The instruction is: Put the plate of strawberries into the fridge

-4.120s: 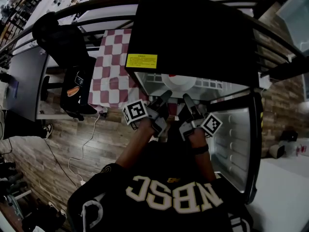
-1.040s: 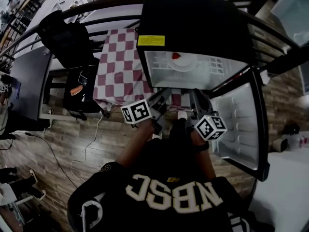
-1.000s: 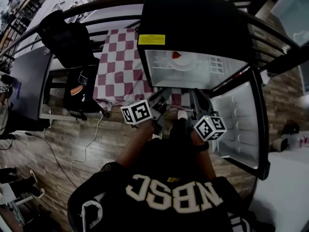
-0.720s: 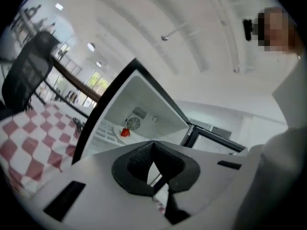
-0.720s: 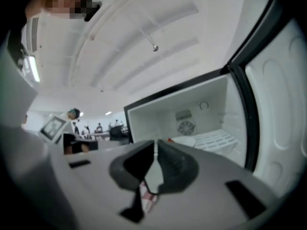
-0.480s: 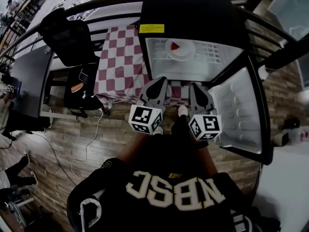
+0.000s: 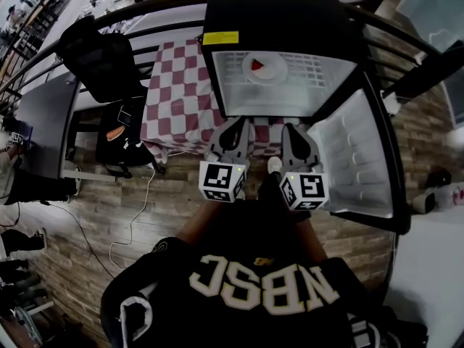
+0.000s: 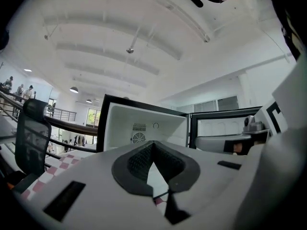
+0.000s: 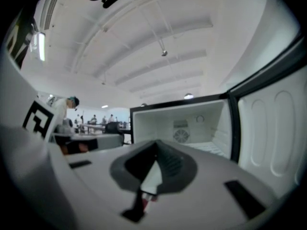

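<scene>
In front of the person's chest, left gripper (image 7: 233, 124) and right gripper (image 7: 291, 127) sit side by side, pointing level at the fridge, each with its jaws closed together and nothing between them. Just past them, fridge (image 7: 290, 20) stands with its door (image 7: 355, 158) swung open on the right, and a red-and-white checked cloth (image 7: 174, 85) lies at its left. Farther in, white plate (image 7: 270, 69) with a red strawberry (image 7: 256, 65) rests on the wire shelf (image 7: 313, 67) inside the fridge, well apart from both grippers.
</scene>
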A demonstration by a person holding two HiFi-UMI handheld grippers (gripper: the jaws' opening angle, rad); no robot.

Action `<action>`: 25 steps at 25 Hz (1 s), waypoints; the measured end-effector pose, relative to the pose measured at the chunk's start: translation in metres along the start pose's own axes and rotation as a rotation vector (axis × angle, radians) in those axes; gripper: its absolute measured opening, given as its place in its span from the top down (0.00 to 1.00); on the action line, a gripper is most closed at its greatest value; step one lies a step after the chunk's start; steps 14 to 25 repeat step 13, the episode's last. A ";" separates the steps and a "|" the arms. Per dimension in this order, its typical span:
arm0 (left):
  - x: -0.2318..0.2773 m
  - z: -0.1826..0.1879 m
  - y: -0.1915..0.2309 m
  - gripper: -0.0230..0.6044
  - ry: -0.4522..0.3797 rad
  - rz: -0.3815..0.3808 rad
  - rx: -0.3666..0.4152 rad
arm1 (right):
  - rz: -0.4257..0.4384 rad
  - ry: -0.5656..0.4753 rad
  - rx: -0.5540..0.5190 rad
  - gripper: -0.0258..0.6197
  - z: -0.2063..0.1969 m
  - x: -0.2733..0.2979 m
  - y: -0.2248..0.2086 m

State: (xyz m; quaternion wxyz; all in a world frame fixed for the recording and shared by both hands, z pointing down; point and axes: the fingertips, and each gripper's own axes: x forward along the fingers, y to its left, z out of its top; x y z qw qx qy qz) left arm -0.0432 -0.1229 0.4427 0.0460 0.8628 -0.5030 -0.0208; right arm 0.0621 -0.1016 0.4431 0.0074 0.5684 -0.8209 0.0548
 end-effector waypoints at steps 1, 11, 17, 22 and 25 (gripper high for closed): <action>-0.001 -0.001 -0.001 0.94 -0.001 0.001 -0.001 | -0.003 -0.003 -0.001 0.93 0.001 -0.001 -0.001; -0.010 -0.004 -0.012 0.94 0.009 0.007 0.005 | 0.012 -0.003 0.005 0.93 -0.002 -0.008 0.000; -0.011 -0.003 -0.014 0.94 0.008 0.010 0.009 | 0.020 -0.002 0.006 0.93 -0.003 -0.009 0.000; -0.011 -0.003 -0.014 0.94 0.008 0.010 0.009 | 0.020 -0.002 0.006 0.93 -0.003 -0.009 0.000; -0.011 -0.003 -0.014 0.94 0.008 0.010 0.009 | 0.020 -0.002 0.006 0.93 -0.003 -0.009 0.000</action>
